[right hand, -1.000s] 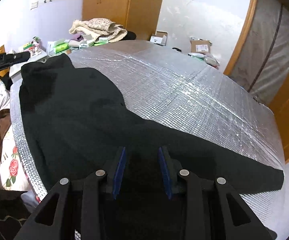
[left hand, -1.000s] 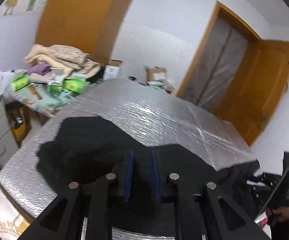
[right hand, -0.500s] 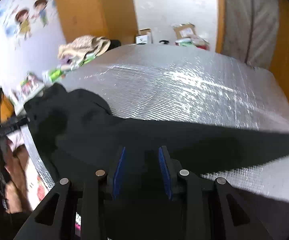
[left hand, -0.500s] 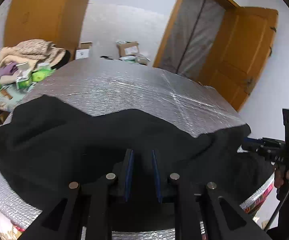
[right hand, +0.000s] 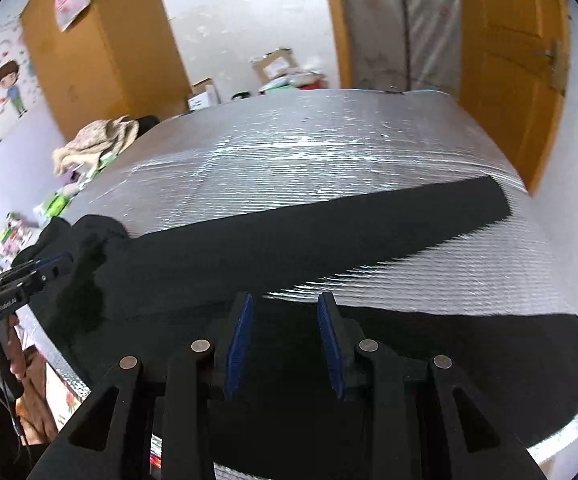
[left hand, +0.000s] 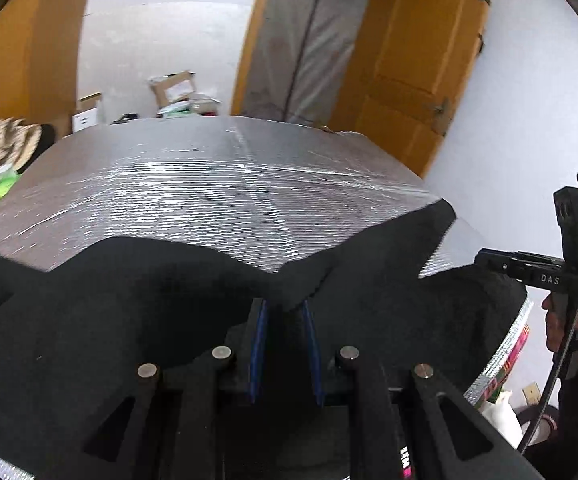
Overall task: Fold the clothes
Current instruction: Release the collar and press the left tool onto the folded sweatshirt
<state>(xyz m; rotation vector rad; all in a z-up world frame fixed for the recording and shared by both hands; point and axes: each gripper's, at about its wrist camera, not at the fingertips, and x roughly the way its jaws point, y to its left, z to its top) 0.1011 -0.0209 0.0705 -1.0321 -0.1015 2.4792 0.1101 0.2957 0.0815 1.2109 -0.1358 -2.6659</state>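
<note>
A black garment point(left hand: 129, 300) lies spread over the near half of a silver foil-covered table point(left hand: 209, 184). My left gripper point(left hand: 284, 304) is shut on a bunched ridge of the cloth that rises to a peak between its blue pads. In the right wrist view the garment point(right hand: 249, 248) stretches one long strip point(right hand: 409, 216) toward the table's right edge. There my right gripper point(right hand: 285, 300) is shut on the near edge of the cloth. Each gripper shows in the other's view: the right gripper point(left hand: 485, 258) on the cloth's right end, the left gripper point(right hand: 63, 260) on its left end.
A heap of beige clothes point(right hand: 97, 140) and green packets point(right hand: 55, 204) sit beyond the table's far left. Cardboard boxes point(left hand: 173, 88) stand by the back wall and an orange door point(left hand: 417, 60) at the right. A person's hand point(left hand: 569, 328) grips the right tool.
Both grippers swung sideways and rolled, carrying the garment with them. The cloth has been pulled out wider, and its long strip now lies flat across the table toward the right edge.
</note>
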